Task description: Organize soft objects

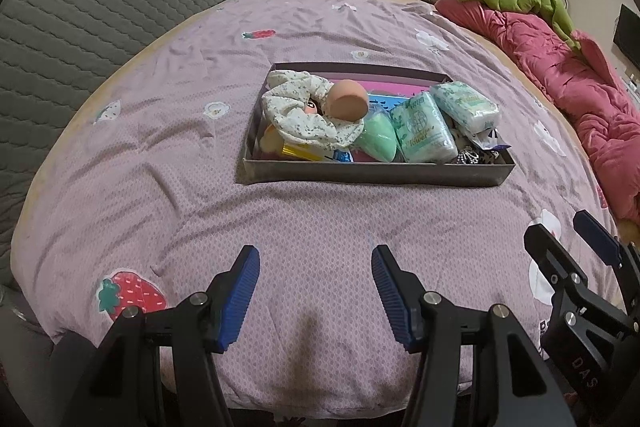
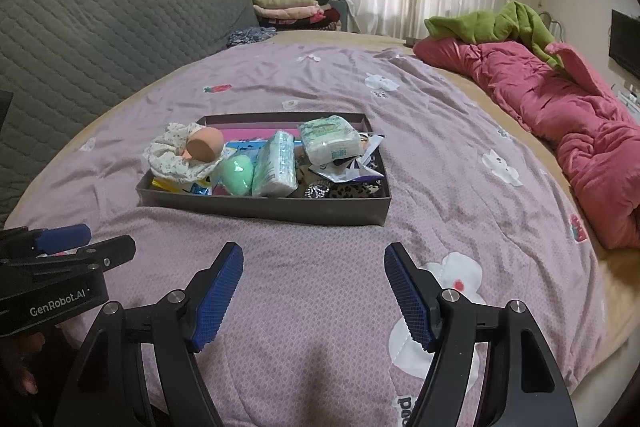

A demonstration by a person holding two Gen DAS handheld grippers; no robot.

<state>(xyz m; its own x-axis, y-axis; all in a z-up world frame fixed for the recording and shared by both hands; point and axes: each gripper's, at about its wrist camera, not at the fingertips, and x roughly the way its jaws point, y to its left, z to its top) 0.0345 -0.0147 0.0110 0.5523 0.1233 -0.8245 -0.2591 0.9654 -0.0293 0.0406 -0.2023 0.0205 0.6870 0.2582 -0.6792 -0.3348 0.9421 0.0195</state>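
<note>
Shallow grey rectangular cardboard tray (image 2: 260, 209) sits mid-bed on lilac quilted bedspread with strawberry and flower prints (image 2: 320, 307). In tray, left end: white floral fabric scrunchie (image 2: 170, 159), peach egg-shaped makeup sponge (image 2: 205, 145) resting on it. Mint-green egg-shaped sponge (image 2: 237, 174) just right of scrunchie. Two green-white plastic tissue packs (image 2: 276, 167) centre and right-rear. Leopard-print fabric piece (image 2: 352, 190) at front-right corner. Crumpled pink quilt (image 2: 560, 115) along right bed edge, green fleece garment (image 2: 500, 23) on its far end. Grey quilted headboard (image 2: 100, 27) left. Folded cloth stack (image 2: 288, 7) behind bed.
</note>
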